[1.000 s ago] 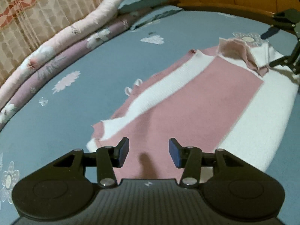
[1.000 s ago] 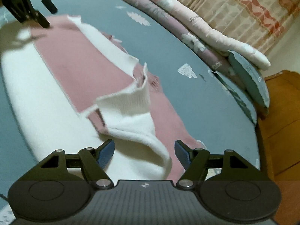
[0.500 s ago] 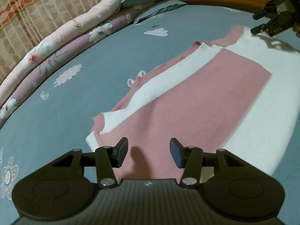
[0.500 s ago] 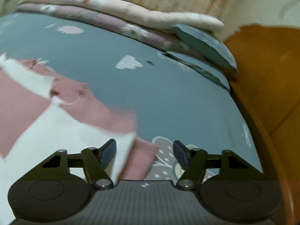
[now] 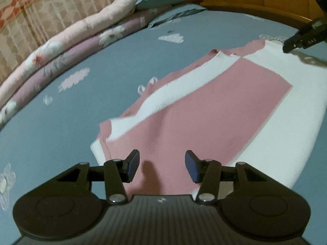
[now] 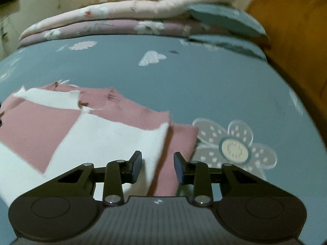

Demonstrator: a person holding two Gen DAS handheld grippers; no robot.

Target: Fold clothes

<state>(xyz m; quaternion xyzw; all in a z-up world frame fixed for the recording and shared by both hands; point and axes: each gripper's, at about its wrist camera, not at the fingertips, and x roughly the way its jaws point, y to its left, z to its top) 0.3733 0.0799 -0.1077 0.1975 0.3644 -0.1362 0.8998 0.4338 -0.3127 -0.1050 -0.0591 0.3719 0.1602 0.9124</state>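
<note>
Clothes first: one pink and white sweater [image 5: 214,110] lay flat on the blue bed sheet [image 5: 51,126], spread out ahead of my left tool [image 5: 162,168]. I held that tool with its jaws partly apart over the near pink edge, with nothing pinched between them. My right tool [image 6: 157,168] was at the other end, and its jaws were closing. The sweater's white and pink corner lay between them, but the pads were not pressing it. A big flower print [image 6: 235,147] sat just right of that tool. Rolled quilts [image 6: 122,18] lay far ahead.
</note>
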